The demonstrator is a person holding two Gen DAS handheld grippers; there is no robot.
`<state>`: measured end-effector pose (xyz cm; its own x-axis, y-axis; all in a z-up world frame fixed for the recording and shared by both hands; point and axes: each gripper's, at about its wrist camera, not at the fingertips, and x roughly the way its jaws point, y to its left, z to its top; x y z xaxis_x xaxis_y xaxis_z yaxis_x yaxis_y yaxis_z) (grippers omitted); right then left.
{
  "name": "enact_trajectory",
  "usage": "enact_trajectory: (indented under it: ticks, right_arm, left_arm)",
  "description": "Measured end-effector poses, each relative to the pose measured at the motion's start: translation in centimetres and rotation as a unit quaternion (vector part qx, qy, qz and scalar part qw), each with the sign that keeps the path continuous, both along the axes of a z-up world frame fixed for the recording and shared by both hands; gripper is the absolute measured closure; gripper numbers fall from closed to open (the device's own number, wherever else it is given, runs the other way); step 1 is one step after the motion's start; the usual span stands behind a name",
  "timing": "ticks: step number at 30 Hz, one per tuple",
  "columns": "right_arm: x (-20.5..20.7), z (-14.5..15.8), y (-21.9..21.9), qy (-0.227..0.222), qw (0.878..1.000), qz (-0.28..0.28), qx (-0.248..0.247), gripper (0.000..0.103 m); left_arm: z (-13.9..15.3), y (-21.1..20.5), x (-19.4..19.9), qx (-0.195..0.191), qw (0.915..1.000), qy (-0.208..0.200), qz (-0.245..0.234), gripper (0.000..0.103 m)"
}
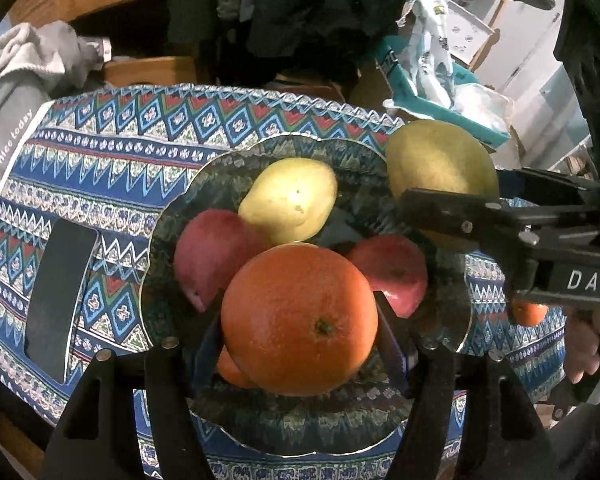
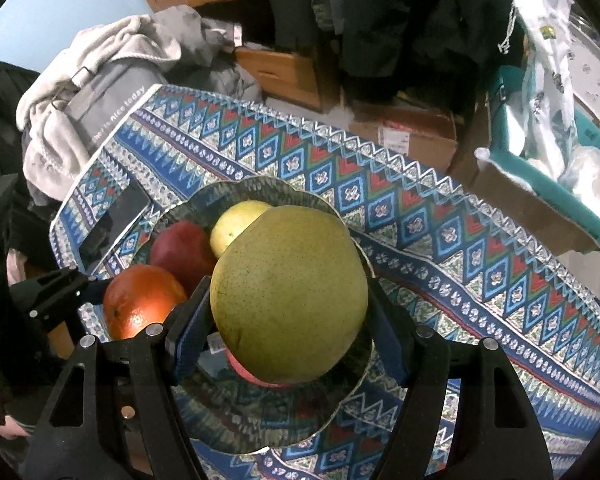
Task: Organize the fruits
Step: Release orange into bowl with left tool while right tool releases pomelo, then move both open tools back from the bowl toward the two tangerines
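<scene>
A patterned plate (image 1: 228,176) with a scalloped rim holds a yellow pear (image 1: 288,200) and two red apples (image 1: 216,256) (image 1: 392,272). My left gripper (image 1: 298,304) is shut on a large orange (image 1: 300,320), held just above the plate's near side. My right gripper (image 2: 290,286) is shut on a big green-yellow pear (image 2: 292,292) over the plate (image 2: 260,420). In the left wrist view it reaches in from the right with that pear (image 1: 440,160) above the plate's far right rim. The right wrist view shows the orange (image 2: 140,304) at the left.
A blue patterned cloth (image 1: 100,160) covers the table. On it lie a black phone (image 1: 58,300) at the left and a small orange (image 1: 530,314) at the right; another orange (image 1: 232,372) peeks out under the held one. Grey clothing (image 2: 80,92) and boxes (image 2: 420,136) crowd the far side.
</scene>
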<state>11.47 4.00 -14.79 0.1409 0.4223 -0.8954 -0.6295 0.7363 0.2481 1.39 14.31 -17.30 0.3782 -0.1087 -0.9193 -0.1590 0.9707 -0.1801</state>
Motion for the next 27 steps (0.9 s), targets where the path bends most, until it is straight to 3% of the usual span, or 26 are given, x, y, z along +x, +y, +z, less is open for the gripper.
enact_trajectory:
  ticks: [13, 27]
  right_arm:
    - [0.5, -1.7, 0.9, 0.026, 1.0, 0.006, -0.013, 0.029]
    - [0.4, 1.3, -0.2, 0.007, 1.0, -0.005, 0.016, 0.029]
  left_arm:
    - [-1.6, 0.4, 0.2, -0.003, 0.9997, 0.024, 0.01, 0.033]
    - [1.3, 0.0, -0.2, -0.005, 0.9999, -0.007, 0.009, 0.033]
